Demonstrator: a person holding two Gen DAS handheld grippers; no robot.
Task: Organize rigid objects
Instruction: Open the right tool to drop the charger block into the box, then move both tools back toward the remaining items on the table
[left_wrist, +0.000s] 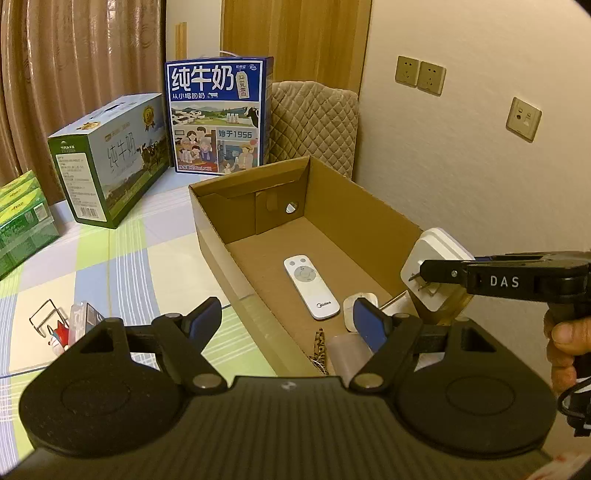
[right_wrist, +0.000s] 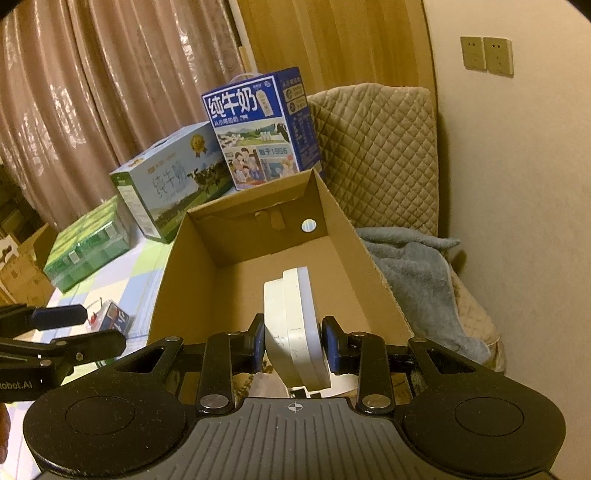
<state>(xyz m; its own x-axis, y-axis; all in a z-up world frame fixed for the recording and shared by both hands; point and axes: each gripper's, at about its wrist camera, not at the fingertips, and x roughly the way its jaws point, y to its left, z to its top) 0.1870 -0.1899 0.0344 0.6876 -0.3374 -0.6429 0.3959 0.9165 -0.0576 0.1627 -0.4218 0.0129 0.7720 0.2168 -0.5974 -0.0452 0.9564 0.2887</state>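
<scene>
Far left of left jaws: green cartons (left_wrist: 22, 218), then a pale milk box (left_wrist: 107, 162) and a blue milk box (left_wrist: 218, 114), all well beyond the tips.
Left of left jaws: small figurine (left_wrist: 59, 338) and a wire clip (left_wrist: 46, 317) on the checked bed sheet (left_wrist: 122, 266).
Left gripper (left_wrist: 288, 321): jaws open, nothing between them; near wall of the cardboard box (left_wrist: 221, 240) lies across their line.
Ahead, in box: white remote (left_wrist: 311, 286) flat on the floor; other small items near the right pad, unclear.
Right gripper (right_wrist: 293, 345): jaws closed on a white square device (right_wrist: 295, 332), held on edge above the box interior.
Right of right jaws: grey towel (right_wrist: 413, 273) and quilted cover (right_wrist: 376, 147) outside the box.
View difference: remote shows in left wrist view only; towel in right wrist view only.
</scene>
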